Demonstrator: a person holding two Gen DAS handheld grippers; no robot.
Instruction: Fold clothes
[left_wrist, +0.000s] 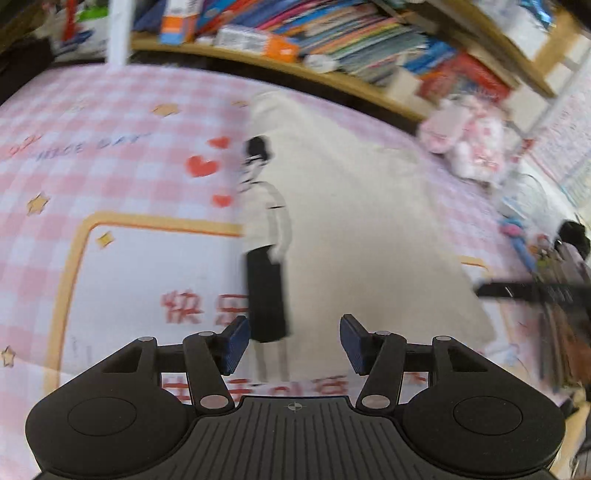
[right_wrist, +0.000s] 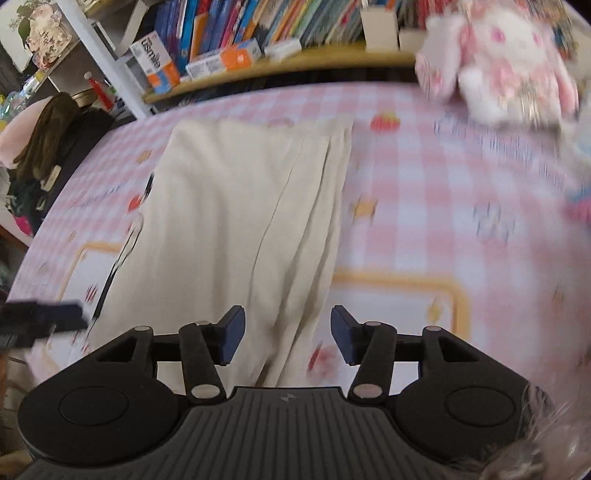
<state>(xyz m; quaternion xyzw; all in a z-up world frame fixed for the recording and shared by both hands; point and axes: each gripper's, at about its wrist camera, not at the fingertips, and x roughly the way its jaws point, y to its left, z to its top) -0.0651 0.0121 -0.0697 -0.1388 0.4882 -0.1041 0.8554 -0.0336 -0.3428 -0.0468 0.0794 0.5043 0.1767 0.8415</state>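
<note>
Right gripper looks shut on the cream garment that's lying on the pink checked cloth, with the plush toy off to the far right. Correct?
Not quite. The right gripper is open and holds nothing, as the right wrist view shows: its jaws stand apart above the cream garment. The garment does lie on the pink checked cloth, plush toy far right.

Pink-and-white checked cloth (right_wrist: 424, 177) covers the counter, dotted with red hearts (left_wrist: 199, 166) and little gold stars (left_wrist: 37, 203), and there's an orange-bordered white panel (left_wrist: 122, 266) carrying red characters, too blurred to read. Along the back edge runs a wooden shelf (right_wrist: 295, 62) packed with colourful books (right_wrist: 258, 18), with an orange-and-white box (right_wrist: 157, 62) standing at its left end and flatter boxes lying beside it. Over at the far right corner sits a pink-and-white plush toy (right_wrist: 498, 55), resting on the cloth. Off the left side, dark clothing (right_wrist: 48, 136) is heaped in a pile.
</note>
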